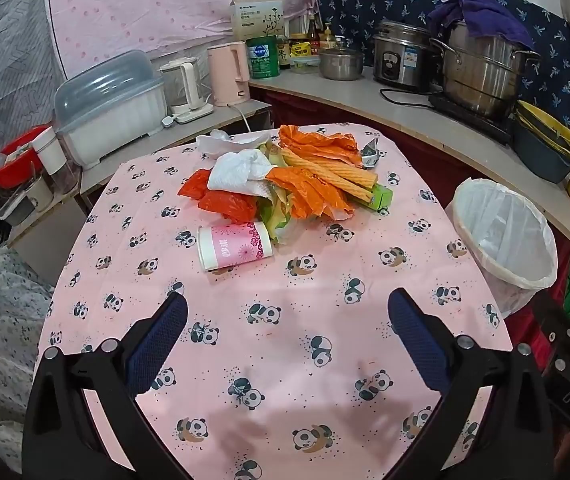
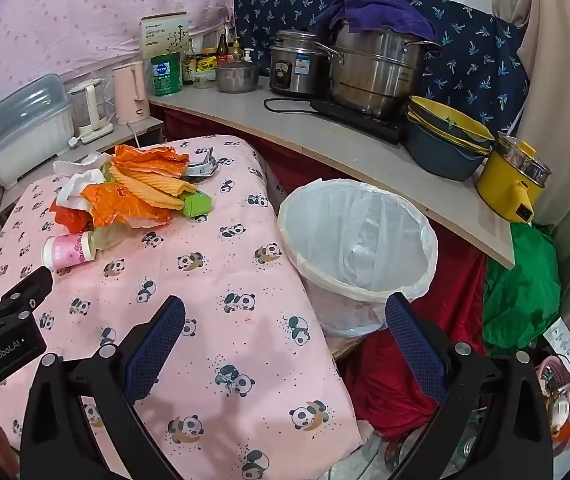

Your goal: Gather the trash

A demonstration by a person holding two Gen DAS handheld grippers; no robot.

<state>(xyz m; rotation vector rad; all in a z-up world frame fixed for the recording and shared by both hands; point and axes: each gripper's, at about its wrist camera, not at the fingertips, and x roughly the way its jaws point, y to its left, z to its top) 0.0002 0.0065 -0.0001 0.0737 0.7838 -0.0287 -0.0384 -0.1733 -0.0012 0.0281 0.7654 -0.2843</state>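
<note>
Hovering over the near edge of the worktop (image 1: 285, 360), left gripper (image 1: 287, 316) and right gripper (image 2: 285, 320), fingers of both spread apart, clamped on nothing. Ahead of the left gripper, toward mid-worktop: pink paper cup (image 1: 235, 246) on its side, long axis running left to right, nearer the left hand by judgement. Just beyond, touching it: trash pile (image 1: 285, 176) of wrappers and tissue. Off the right edge: lined bin (image 2: 359, 246), nearer the right hand.

Left tool (image 1: 287, 312) spread wide, right tool (image 2: 285, 314) likewise, both empty
</note>
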